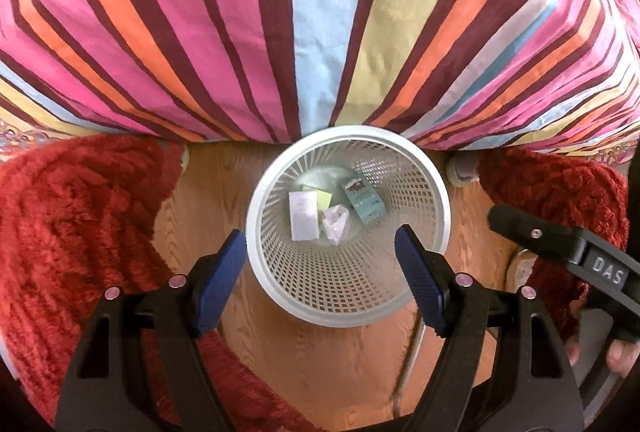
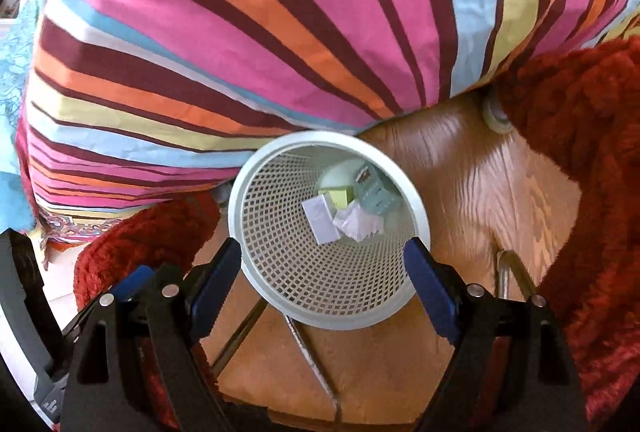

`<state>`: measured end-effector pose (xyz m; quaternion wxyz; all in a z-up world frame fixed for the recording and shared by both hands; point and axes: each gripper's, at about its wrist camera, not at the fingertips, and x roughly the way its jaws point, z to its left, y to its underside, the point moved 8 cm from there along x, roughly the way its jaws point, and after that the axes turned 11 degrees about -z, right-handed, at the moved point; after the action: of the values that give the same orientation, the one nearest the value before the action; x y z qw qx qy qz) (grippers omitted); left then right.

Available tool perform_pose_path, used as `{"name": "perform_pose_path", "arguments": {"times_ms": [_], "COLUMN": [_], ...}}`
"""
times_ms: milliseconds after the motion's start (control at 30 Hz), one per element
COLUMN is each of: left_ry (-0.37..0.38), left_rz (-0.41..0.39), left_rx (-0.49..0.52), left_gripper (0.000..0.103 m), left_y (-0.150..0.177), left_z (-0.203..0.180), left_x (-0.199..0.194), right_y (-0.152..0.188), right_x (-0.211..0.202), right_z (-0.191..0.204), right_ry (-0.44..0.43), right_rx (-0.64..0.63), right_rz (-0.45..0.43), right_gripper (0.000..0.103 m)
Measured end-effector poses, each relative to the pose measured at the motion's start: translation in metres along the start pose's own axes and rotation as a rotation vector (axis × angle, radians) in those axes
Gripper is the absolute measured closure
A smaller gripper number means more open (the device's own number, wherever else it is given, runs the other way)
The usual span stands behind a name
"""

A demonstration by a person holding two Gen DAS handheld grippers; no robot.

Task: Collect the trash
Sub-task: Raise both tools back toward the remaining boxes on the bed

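A white mesh wastebasket (image 1: 348, 228) stands on a wooden floor (image 1: 340, 360), its far rim just against the hanging edge of a striped bedcover (image 1: 280, 31). Inside the wastebasket, on its bottom, lies the trash: a white slip of paper (image 1: 304, 216), a yellow-green note (image 1: 322, 199) partly under that slip, a crumpled white wad (image 1: 335, 223) beside the slip, and a teal printed packet (image 1: 362, 201) toward the bedcover side.

Both tongs hang above the wastebasket, looking down into it. The left tongs (image 1: 320, 264) stand open with nothing between the blue pads — the basket's mouth shows in the gap. The right tongs (image 2: 324, 272) are likewise open and empty. A red shaggy rug (image 1: 72, 232) lies on the floor on either side of the wastebasket. Near the wastebasket's near side thin metal rods (image 2: 308, 348) cross the floor, possibly chair legs; the view is too warped to say.
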<state>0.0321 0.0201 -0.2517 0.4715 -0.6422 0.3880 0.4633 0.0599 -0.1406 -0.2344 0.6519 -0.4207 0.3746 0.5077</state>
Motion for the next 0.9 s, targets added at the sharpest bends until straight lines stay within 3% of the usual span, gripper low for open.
{"name": "perform_pose_path", "arguments": {"times_ms": [133, 433, 667, 900], "left_ry": [-0.007, -0.029, -0.002, 0.022], "left_rz": [-0.047, -0.185, -0.308, -0.399], "left_rx": [0.002, 0.040, 0.089, 0.055], "left_gripper": [0.028, 0.028, 0.028, 0.028], "left_y": [-0.005, -0.027, -0.055, -0.093], "left_z": [0.001, 0.001, -0.010, -0.007], "left_x": [-0.012, -0.047, -0.080, -0.105], "right_y": [-0.012, -0.061, -0.085, -0.104], "right_x": [-0.027, -0.109, -0.136, -0.147], "right_z": [0.009, 0.053, 0.069, 0.077], "right_ry": [-0.024, -0.070, -0.100, -0.120], "right_rx": [-0.073, -0.335, -0.416, -0.471], "right_rz": [-0.096, -0.450, -0.570, -0.623], "right_gripper": [0.024, 0.024, 0.024, 0.024]}}
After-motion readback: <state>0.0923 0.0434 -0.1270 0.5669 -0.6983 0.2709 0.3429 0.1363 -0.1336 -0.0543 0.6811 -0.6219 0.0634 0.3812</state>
